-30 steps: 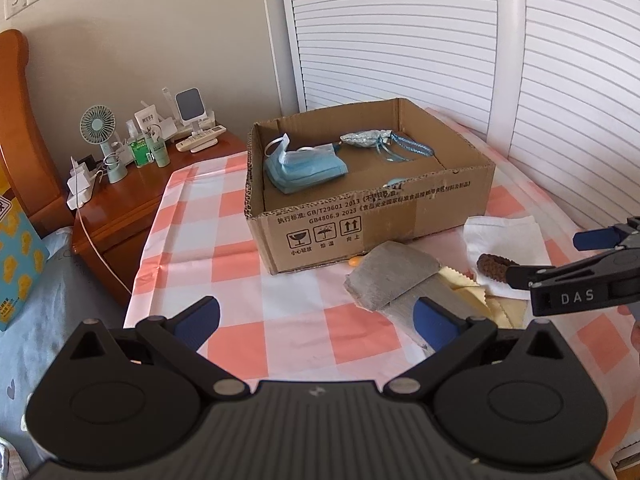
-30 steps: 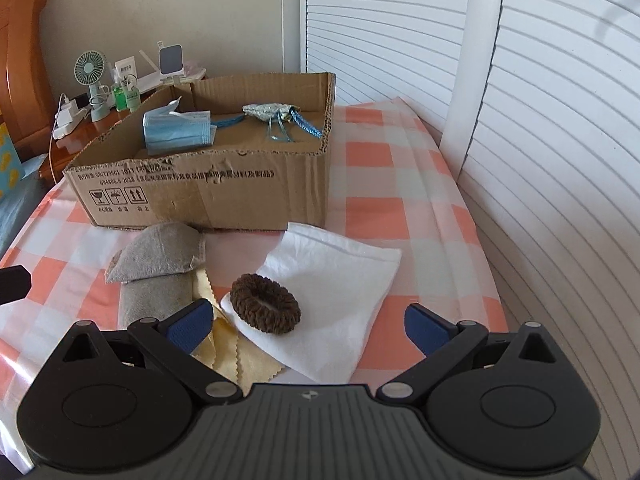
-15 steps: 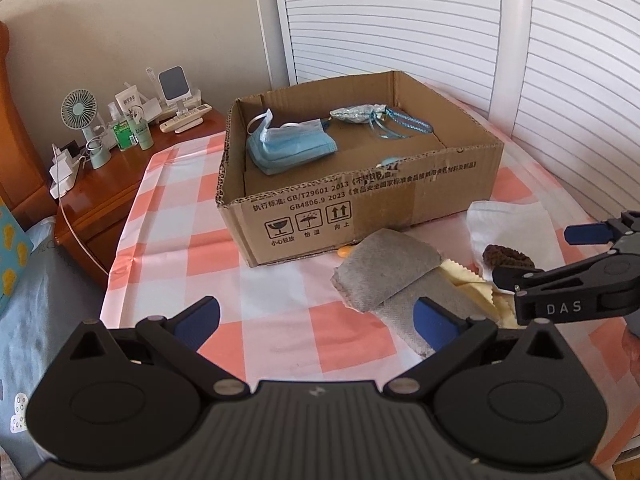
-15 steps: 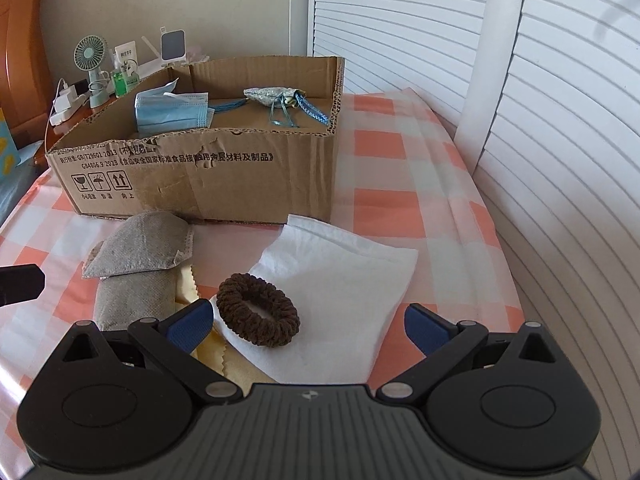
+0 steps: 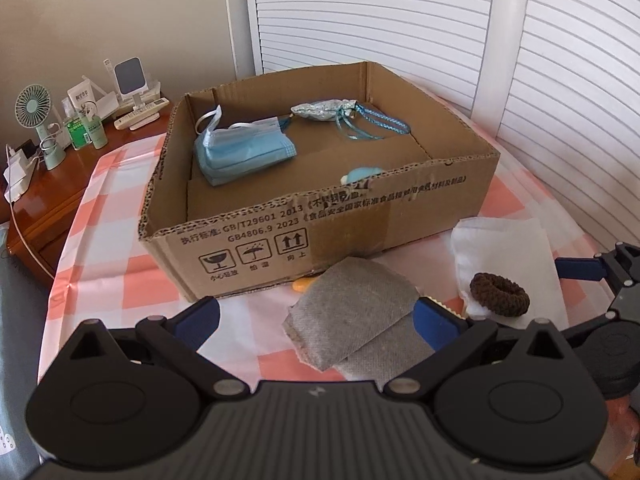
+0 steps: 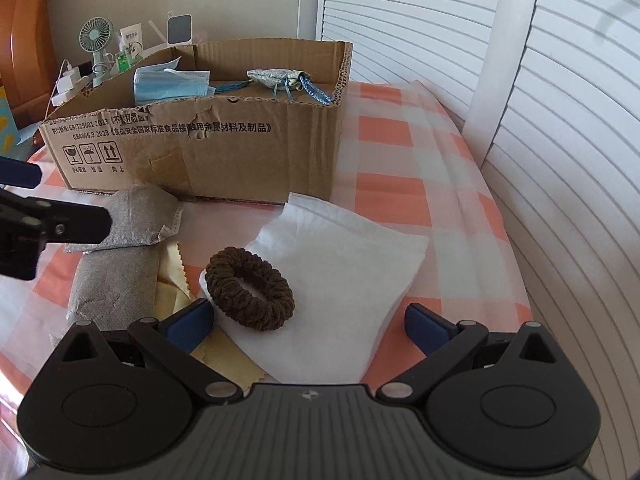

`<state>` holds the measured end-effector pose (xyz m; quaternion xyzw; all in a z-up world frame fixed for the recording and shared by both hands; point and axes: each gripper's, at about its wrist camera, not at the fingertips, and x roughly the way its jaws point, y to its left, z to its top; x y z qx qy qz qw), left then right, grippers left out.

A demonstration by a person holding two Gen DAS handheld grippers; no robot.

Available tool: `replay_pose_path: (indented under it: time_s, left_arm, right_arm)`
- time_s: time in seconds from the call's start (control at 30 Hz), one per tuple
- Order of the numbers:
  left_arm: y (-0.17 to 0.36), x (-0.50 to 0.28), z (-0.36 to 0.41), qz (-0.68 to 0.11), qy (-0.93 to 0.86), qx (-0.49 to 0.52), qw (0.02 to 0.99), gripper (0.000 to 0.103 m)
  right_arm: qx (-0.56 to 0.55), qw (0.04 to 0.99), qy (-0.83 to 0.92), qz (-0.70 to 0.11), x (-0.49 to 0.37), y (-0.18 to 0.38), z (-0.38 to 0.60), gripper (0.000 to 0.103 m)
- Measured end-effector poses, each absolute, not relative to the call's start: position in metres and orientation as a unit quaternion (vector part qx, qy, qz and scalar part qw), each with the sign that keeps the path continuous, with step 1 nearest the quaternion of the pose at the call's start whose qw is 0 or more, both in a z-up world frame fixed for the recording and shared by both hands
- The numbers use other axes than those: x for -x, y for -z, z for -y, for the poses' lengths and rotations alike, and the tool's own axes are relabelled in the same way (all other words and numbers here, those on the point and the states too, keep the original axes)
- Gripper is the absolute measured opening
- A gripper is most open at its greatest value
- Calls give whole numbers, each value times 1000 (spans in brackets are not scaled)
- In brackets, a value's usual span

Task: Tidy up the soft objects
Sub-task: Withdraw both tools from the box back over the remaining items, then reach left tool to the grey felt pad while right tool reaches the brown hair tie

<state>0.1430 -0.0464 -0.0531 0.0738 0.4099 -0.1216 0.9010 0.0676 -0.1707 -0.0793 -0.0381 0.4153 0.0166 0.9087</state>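
Observation:
An open cardboard box (image 5: 360, 216) (image 6: 240, 148) stands on the checked cloth and holds a blue face mask (image 5: 244, 148) (image 6: 172, 84) and a silvery pouch with blue cords (image 5: 324, 110) (image 6: 272, 78). In front of it lie two grey fabric pouches (image 5: 352, 312) (image 6: 136, 224), a yellow cloth (image 6: 176, 292), a white cloth (image 5: 504, 248) (image 6: 340, 272) and a brown scrunchie (image 5: 498, 294) (image 6: 250, 286) on the white cloth. My left gripper (image 5: 316, 318) is open, its fingers on either side of the upper grey pouch. My right gripper (image 6: 306, 320) is open just short of the scrunchie.
A wooden nightstand (image 5: 52, 196) at the back left carries a small fan (image 5: 34, 120), bottles and chargers. White louvred doors (image 5: 400, 20) run along the back and right. The bed's edge drops off at the left.
Both grippers have moved forward and lower toward the items in front of the box. The left one now straddles the grey pouch; the right one has closed in on the scrunchie.

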Motion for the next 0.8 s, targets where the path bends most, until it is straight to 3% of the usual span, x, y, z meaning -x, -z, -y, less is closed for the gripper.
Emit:
replay_pose_path:
  time_s: [0.3,0.8]
  left_arm:
    - [75,-165,63,-427,141,-72,890,102]
    - [84,-159,16,-446,107,-18,889,102]
  right_arm:
    - [38,911,-23,-410,-67,80,172,103]
    - [37,914,-25,-404,-66,81,172,103]
